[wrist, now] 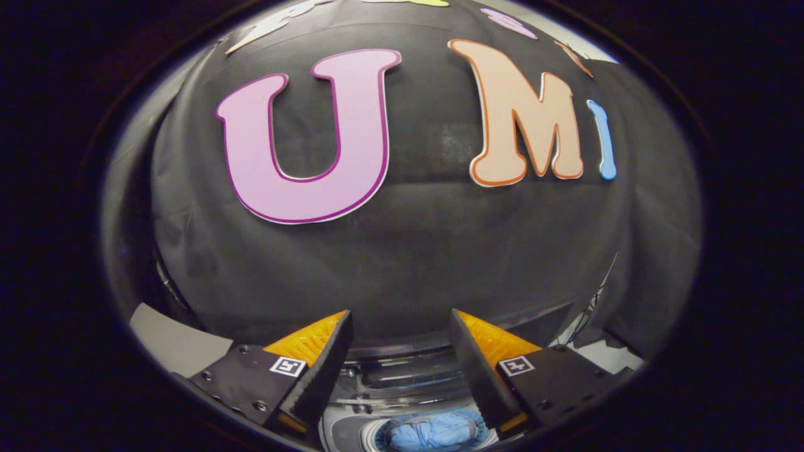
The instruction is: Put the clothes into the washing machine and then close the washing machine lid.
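Below my fingers I see the washing machine [402, 402], its top-loading mouth facing up toward me, and down inside the drum lies the bundle of blue clothes [433, 433], crumpled and sitting low between the two fingers. My hand-held gripper [401, 329] stands with its fingers spread wide apart, nothing between them and nothing touching either pad; I read it as fully parted and empty. The clear lid [408, 370] of the machine appears raised or folded back just ahead of the fingertips, a glossy curved band above the drum opening, though I cannot tell exactly how far it is tilted. Beyond the machine hangs the booth's black cloth wall [427, 251], close behind it and wrinkled along the seams. Off to the left, beside my left finger, I see a pale flat patch of surface [176, 342], which I cannot identify with certainty. To the right, past my right finger, a few thin cables [593, 301] run down along the cloth toward another pale patch.
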The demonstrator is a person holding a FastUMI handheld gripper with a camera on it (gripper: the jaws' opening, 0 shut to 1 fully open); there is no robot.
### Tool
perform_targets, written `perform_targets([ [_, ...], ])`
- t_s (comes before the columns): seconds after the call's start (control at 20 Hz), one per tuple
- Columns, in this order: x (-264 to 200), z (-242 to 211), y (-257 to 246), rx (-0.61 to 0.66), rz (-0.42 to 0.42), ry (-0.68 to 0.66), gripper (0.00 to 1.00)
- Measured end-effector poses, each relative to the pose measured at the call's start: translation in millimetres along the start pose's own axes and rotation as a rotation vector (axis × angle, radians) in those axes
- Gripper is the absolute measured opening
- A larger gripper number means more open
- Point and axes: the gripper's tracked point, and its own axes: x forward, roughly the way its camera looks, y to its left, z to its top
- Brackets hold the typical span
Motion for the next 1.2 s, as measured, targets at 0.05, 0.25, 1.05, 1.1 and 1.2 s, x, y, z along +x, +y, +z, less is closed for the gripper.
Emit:
perform_targets([
  [0.05,5.9,-2.2,0.3,-0.017,-0.005,0.001,0.95],
  [0.25,16.5,-13.4,4.2,-0.090,-0.017,-0.002,0.96],
  [1.05,-56.5,-38.3,-10.8,-0.096,-0.023,-0.035,0.97],
  [1.1,-61.3,-41.8,-11.1,-0.099,-0.025,-0.029,0.97],
  [1.2,-70.1,-47.6,-13.0,-0.101,-0.025,-0.020,0.97],
])
